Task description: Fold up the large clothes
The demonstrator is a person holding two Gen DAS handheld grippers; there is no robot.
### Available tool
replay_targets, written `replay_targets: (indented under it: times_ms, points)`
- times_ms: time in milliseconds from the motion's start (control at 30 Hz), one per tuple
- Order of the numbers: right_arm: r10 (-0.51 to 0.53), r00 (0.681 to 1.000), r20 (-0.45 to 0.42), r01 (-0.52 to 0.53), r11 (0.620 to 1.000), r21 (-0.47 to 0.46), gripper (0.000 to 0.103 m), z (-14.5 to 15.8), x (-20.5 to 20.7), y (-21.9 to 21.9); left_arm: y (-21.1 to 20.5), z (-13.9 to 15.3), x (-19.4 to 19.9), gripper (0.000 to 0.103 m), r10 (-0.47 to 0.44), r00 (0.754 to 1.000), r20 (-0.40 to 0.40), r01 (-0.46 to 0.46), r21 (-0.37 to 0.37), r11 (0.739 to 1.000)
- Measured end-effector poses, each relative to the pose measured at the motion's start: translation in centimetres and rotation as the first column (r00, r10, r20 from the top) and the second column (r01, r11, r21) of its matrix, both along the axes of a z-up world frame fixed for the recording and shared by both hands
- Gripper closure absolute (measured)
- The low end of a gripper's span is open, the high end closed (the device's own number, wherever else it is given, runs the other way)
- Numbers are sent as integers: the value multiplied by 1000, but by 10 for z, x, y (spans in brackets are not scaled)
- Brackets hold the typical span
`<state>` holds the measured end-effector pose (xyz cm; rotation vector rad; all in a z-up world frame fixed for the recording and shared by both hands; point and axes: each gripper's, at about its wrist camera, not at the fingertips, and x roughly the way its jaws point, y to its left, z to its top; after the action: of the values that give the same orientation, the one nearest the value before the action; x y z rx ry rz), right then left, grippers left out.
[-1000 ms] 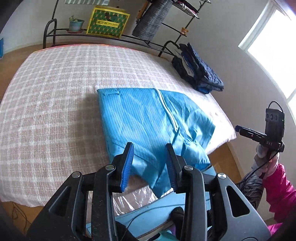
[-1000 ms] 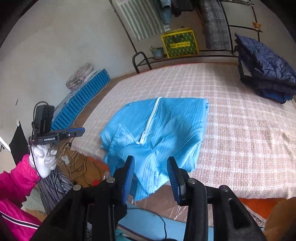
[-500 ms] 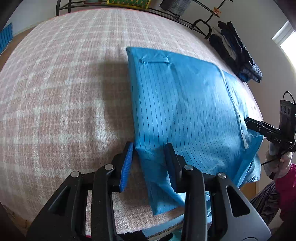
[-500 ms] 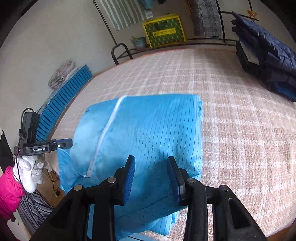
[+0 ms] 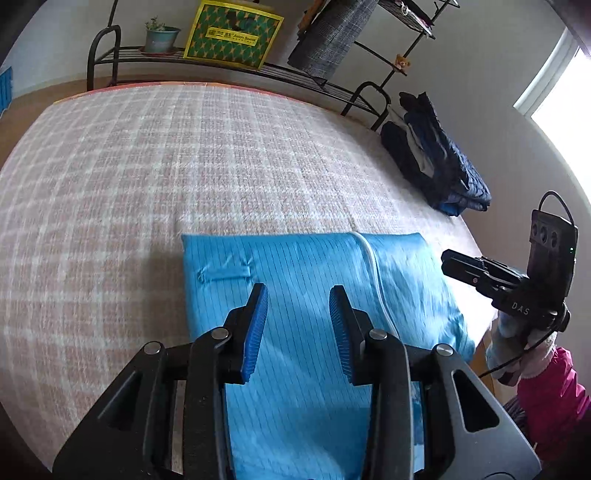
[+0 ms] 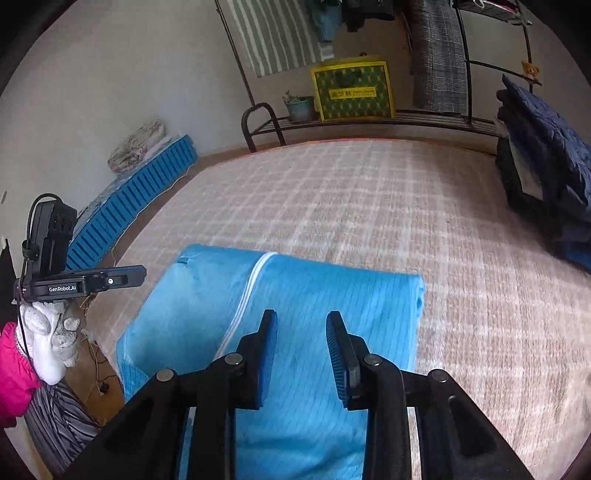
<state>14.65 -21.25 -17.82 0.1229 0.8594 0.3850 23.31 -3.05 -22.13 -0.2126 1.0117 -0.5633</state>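
A bright blue pinstriped garment with a white zip lies flat on the checked bed cover, near the bed's front edge. My left gripper hovers over its left half, jaws apart, with only cloth showing beyond the gap. My right gripper hangs over the garment to the right of the zip; its jaws are closing, and nothing is pinched between the pads. Each gripper also shows side-on in the other's view: the right gripper and the left gripper.
Dark folded jackets are piled at the bed's right side. Behind the bed, a black metal rack carries a green-yellow box and a potted plant. A blue slatted mat lies on the floor at left. A gloved hand holds the left gripper.
Both grippers have come forward from the bed's edge to above the garment. The garment now looks flat and squared rather than rumpled over the edge. The right jaws have narrowed.
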Motion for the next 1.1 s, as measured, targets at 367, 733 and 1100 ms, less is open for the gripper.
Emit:
replay_targets:
  times_ms: [367, 733, 1100]
  points:
    - [-8, 990, -143, -2, 998, -67, 75, -66, 50, 8, -15, -61, 27, 70, -14, 995, -101, 19, 53, 998]
    - [-165, 970, -179, 205, 950, 235, 29, -49, -30, -101, 118, -56, -25, 37, 205, 931, -302, -291, -274, 917]
    - [-82, 947, -309, 229, 848, 478, 34, -101, -56, -131, 118, -95, -28, 37, 107, 870, -481, -326, -398, 858]
